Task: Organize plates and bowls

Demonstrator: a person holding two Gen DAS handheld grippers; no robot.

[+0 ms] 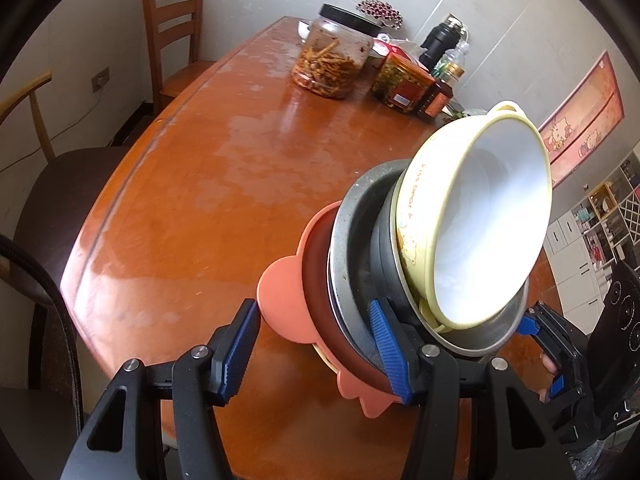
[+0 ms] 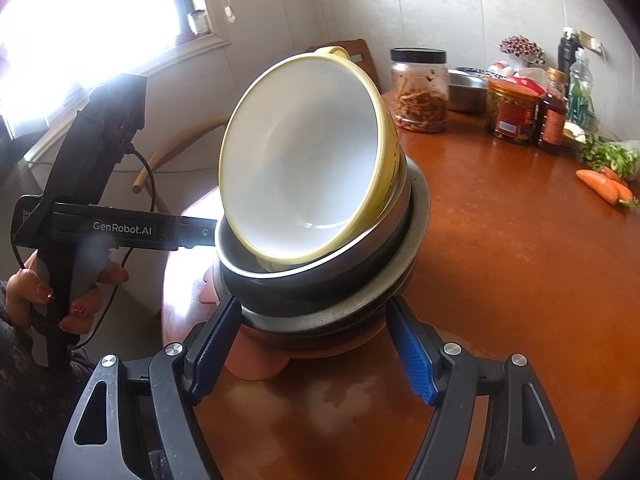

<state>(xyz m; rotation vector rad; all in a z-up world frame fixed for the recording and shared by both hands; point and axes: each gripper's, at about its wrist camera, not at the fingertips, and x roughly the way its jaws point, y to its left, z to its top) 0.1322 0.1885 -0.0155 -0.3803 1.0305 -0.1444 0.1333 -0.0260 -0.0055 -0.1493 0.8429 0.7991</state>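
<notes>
A stack of dishes stands near the table's front edge: a salmon-pink bear-shaped plate (image 1: 280, 300) at the bottom, a grey plate (image 1: 344, 220), a dark bowl with a steel bowl (image 2: 288, 276) in it, and a yellow bowl with a white inside (image 1: 492, 216) tilted on top. My left gripper (image 1: 320, 348) is open, its fingers either side of the stack's near rim. My right gripper (image 2: 312, 348) is open too, its fingers (image 2: 412, 360) spread around the stack's base from the other side. The yellow bowl (image 2: 304, 156) leans towards the left gripper (image 2: 200, 234).
The orange-brown wooden table (image 1: 208, 184) carries a jar of dried food (image 1: 332, 56), tins and bottles (image 1: 404, 84) at the far end, and carrots (image 2: 604, 186) with greens at the right. Wooden chairs (image 1: 172, 28) stand along the table's far side.
</notes>
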